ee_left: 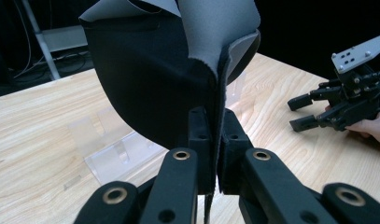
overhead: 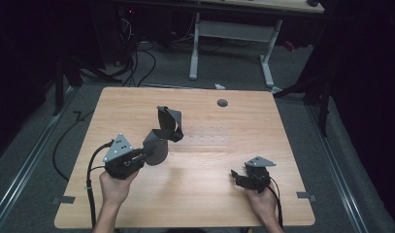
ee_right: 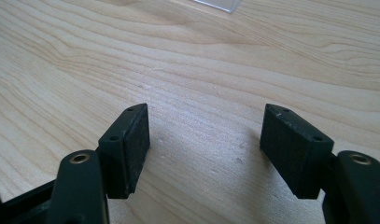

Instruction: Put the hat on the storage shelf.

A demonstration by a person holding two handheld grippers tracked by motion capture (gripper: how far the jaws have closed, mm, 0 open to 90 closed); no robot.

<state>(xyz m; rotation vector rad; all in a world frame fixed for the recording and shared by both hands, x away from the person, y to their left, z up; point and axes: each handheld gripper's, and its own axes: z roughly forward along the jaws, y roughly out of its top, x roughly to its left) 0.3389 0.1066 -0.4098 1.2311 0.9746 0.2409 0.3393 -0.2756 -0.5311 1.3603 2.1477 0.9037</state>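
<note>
Nearest to the person, the right gripper (overhead: 239, 175) rests low over the wooden table (overhead: 209, 199), its jaws spread apart with nothing between them. The right gripper view shows what the high view cannot: the pads (ee_right: 137, 140) are rough and grainy, and the pale wood below has fine wavy grain. To the left, the left gripper (overhead: 142, 156) has its jaws pressed together on the edge of a dark grey fabric piece (overhead: 163, 133), held up above the table's middle-left. In the left gripper view the fabric (ee_left: 150, 79) looks soft and matte, curved like a pouch, lighter grey on one side. Behind it stands a clear plastic stand (ee_left: 110, 151).
</note>
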